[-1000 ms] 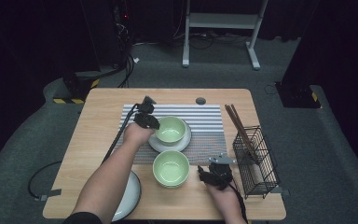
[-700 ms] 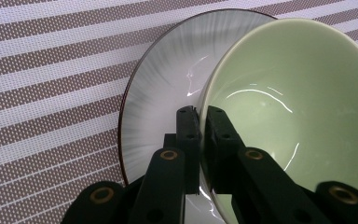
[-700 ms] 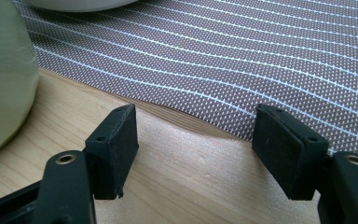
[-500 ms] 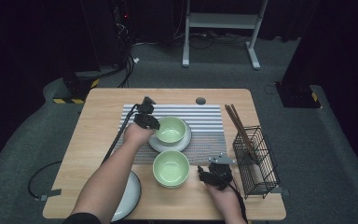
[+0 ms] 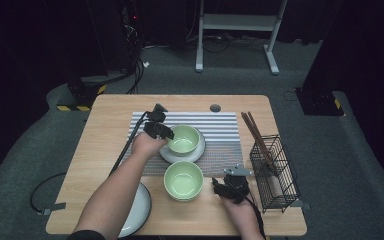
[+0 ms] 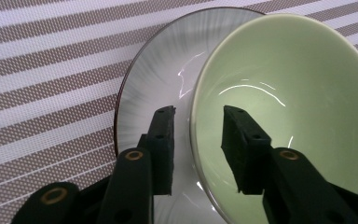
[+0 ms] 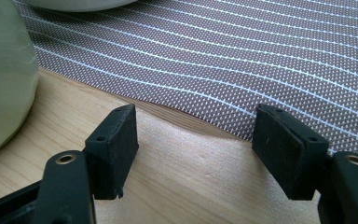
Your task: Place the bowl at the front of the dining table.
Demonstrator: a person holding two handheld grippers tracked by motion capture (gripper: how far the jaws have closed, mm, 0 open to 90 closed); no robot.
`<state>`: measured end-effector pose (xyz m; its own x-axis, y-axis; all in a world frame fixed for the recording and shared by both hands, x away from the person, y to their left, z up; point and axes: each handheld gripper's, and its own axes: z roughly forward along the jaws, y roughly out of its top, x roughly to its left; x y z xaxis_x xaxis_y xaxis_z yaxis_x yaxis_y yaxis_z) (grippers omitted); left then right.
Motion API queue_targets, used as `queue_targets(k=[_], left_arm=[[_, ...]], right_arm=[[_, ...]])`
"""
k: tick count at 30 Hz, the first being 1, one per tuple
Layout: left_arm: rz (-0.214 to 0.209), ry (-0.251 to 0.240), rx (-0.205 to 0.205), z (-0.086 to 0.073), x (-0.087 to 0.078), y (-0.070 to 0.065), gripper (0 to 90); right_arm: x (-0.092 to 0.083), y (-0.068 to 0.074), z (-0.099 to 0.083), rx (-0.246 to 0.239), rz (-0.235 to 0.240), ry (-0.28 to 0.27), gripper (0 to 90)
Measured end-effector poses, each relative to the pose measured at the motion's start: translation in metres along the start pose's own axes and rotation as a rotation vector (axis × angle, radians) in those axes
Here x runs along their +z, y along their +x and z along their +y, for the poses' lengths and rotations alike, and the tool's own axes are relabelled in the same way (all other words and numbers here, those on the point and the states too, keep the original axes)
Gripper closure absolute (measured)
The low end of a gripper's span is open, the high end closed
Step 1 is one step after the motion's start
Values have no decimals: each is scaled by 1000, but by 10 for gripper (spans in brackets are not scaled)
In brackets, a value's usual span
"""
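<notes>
left gripper at the near rim of the far green bowl, jaws just been opening, one pad outside the wall over the white saucer, the other inside the bowl; rim between the pads with a gap on each side, so released, not clamping. bowl seated upright on the saucer, which lies on the striped mat toward the back middle of the wooden table. seen from above, left gripper just left of that bowl, forearm reaching in from the bottom edge.

right gripper spread wide, nothing between the pads, hovering low over bare table just short of the mat's front edge. second green bowl bulging in at the left of the right gripper view, close beside the jaw but apart from it. from above, right gripper near the front of the table, between that second green bowl and the black wire basket.

dark chopsticks leaning from the mat's right edge into the basket. white plate at the front left, partly under the left forearm. small grey disc at the back edge of the table.
</notes>
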<state>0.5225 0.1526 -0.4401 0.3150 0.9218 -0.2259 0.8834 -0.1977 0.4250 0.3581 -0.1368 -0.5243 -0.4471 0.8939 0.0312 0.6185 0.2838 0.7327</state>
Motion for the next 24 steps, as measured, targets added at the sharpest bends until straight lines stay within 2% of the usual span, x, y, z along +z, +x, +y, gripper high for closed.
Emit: queue_targets(k=[8,10,13,15,19,23,24], left_arm=[[59,-51,96,-9,-20,-12,531],[61,-66,116,-12,-27,-15,520],[73,-91,131,-18,-38,-17,522],[61,-102,139,-23,-44,-16,525],[65,-140,159,-34,-56,-14,535],[58,-162,161,-46,-63,-8,558],[58,-165,174,-50,-64,-6,560]], right_arm=[[0,0,0,-2,-2,1,309],[0,1,0,-7,-6,2,309],[0,1,0,-9,-10,3,309],[0,2,0,-9,-11,3,309],[0,2,0,-10,-14,4,309],[0,2,0,-16,-14,6,309],[0,2,0,-17,-15,7,309]])
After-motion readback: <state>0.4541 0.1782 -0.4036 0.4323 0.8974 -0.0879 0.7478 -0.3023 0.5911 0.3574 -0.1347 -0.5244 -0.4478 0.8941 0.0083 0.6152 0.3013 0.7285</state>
